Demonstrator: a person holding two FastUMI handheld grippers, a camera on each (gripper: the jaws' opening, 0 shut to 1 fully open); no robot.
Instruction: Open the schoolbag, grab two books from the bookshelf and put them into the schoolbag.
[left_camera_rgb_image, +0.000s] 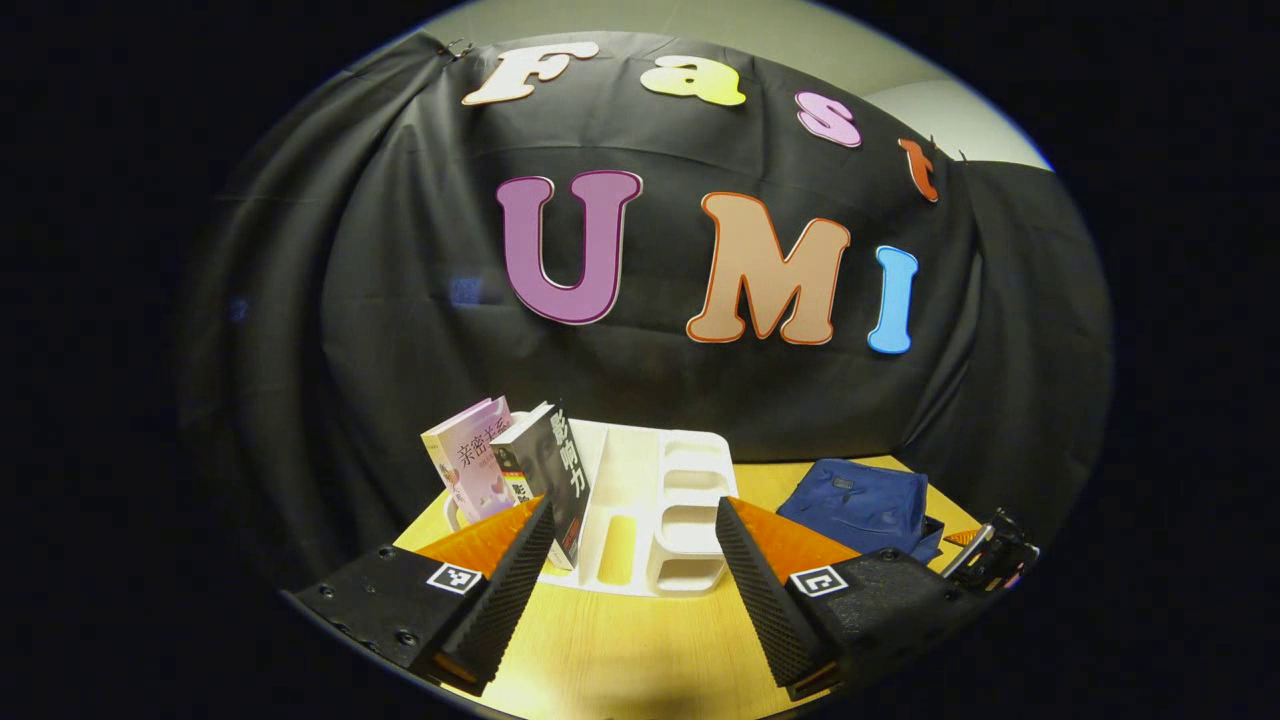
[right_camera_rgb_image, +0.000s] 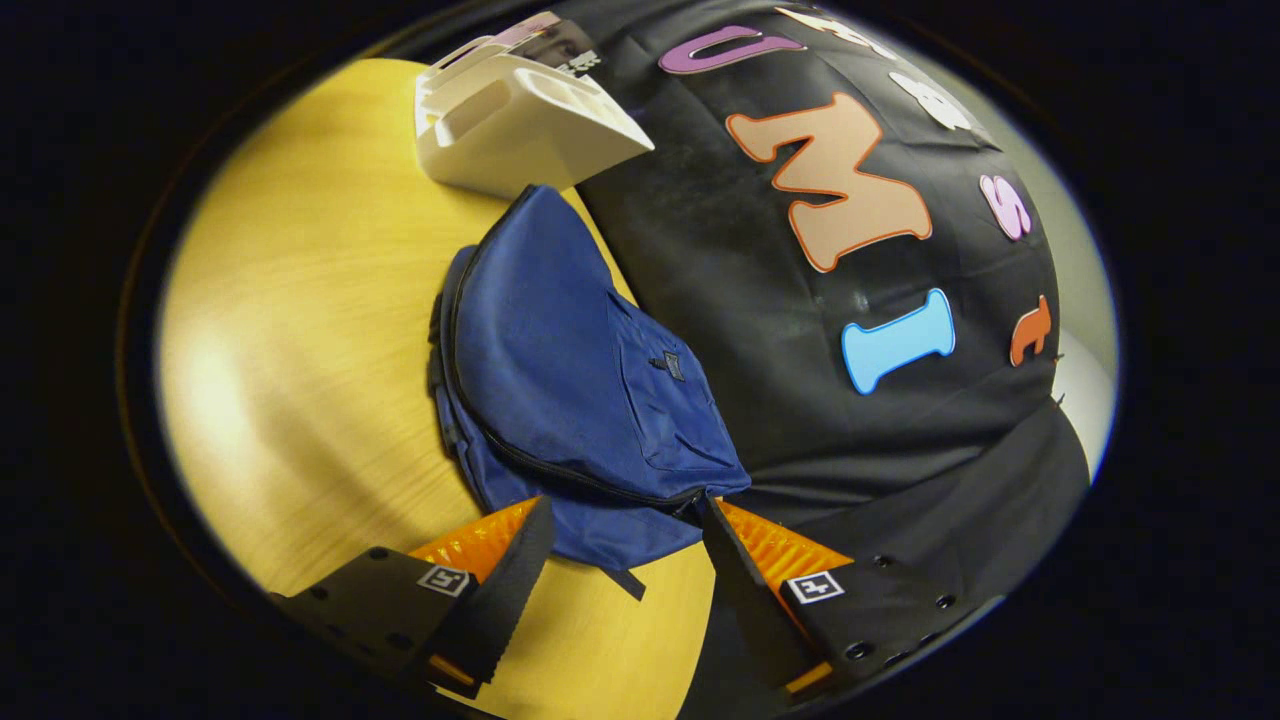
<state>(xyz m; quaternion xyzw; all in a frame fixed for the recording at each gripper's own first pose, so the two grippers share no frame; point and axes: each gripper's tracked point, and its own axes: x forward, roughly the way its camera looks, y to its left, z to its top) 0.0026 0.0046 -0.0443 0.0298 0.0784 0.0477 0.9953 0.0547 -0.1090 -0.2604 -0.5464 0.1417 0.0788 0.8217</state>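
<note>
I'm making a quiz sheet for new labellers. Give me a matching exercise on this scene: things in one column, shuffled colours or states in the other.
Things:
1. schoolbag
2. bookshelf
3. left tool
4. table

Colours or states:
A. white
B. yellow wood
C. blue, zipped
D. open, holding nothing

Pairs: 1-C, 2-A, 3-D, 4-B

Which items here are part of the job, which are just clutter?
Job:
- blue schoolbag, zip closed
- pink book
- black book
- white bookshelf
- left claw, right claw, both open

Just there:
- wooden table
- black cloth wall
</note>
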